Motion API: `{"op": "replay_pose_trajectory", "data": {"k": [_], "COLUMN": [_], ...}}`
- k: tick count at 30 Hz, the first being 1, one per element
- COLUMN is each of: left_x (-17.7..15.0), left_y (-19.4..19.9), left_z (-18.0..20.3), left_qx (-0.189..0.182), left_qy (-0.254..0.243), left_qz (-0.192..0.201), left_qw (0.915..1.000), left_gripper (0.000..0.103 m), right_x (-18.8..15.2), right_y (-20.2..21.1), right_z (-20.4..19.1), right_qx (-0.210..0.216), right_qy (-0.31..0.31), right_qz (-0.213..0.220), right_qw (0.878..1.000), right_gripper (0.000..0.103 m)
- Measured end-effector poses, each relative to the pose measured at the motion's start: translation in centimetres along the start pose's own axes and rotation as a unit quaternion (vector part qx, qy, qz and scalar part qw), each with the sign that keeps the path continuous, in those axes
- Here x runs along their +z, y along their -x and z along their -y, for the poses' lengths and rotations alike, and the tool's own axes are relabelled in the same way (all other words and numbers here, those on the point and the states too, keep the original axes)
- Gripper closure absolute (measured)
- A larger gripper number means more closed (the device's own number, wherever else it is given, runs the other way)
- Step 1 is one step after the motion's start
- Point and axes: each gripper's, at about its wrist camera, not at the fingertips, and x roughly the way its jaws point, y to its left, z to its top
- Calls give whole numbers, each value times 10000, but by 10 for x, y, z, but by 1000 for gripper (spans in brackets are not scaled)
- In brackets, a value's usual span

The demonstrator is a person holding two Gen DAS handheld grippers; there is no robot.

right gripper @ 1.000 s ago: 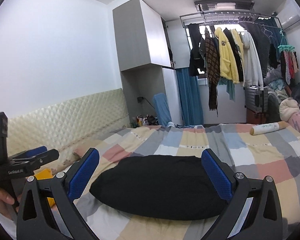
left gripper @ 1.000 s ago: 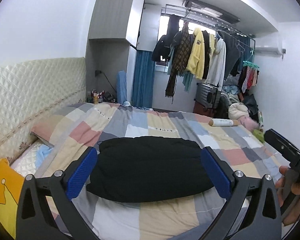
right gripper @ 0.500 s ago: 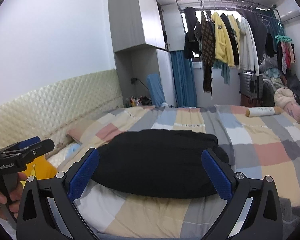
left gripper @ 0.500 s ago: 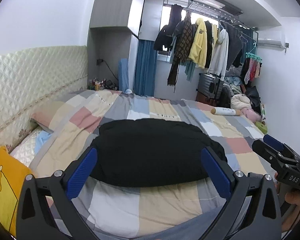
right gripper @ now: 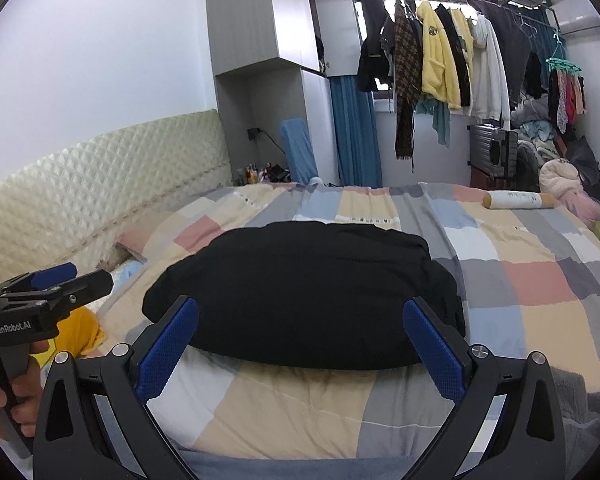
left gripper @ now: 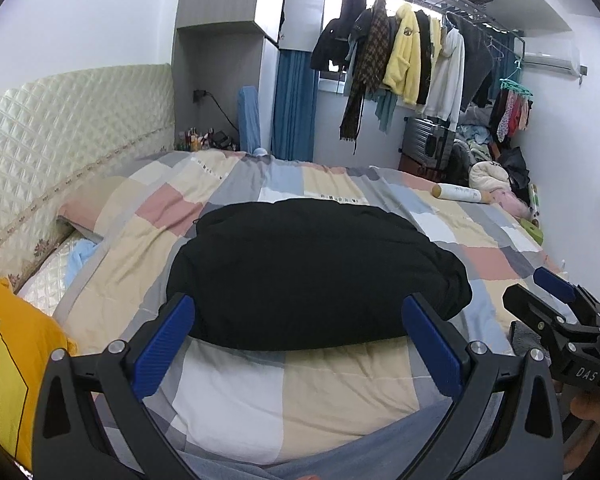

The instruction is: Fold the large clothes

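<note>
Garment lies folded flat on the bed; both tools, left and right, hover gaping, empty, judging it done

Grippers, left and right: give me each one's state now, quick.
Left gripper: open, holding nothing, above the black garment.
Right gripper: open, holding nothing.

White-walled bedroom: quilted cream headboard, grey cabinet, blue curtain, bright window behind hanging clothes.
</note>
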Motion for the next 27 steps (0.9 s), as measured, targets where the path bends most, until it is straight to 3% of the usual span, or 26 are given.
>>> {"op": "replay_pose_trajectory", "data": {"k": [27], "left_x": [-2], "left_y": [-5], "left_z": [-3], "left_qx": [105], "left_qy": [110], "left_qz": [-168], "left_qw": [9997], "left_gripper": [0], "right_x": [-2], "right_y": [4], "right_z": [6], "right_qx": [-204], "right_qy": [-34], "right_qz": [-88], "right_qw": [9997], "right_gripper": [0]}}
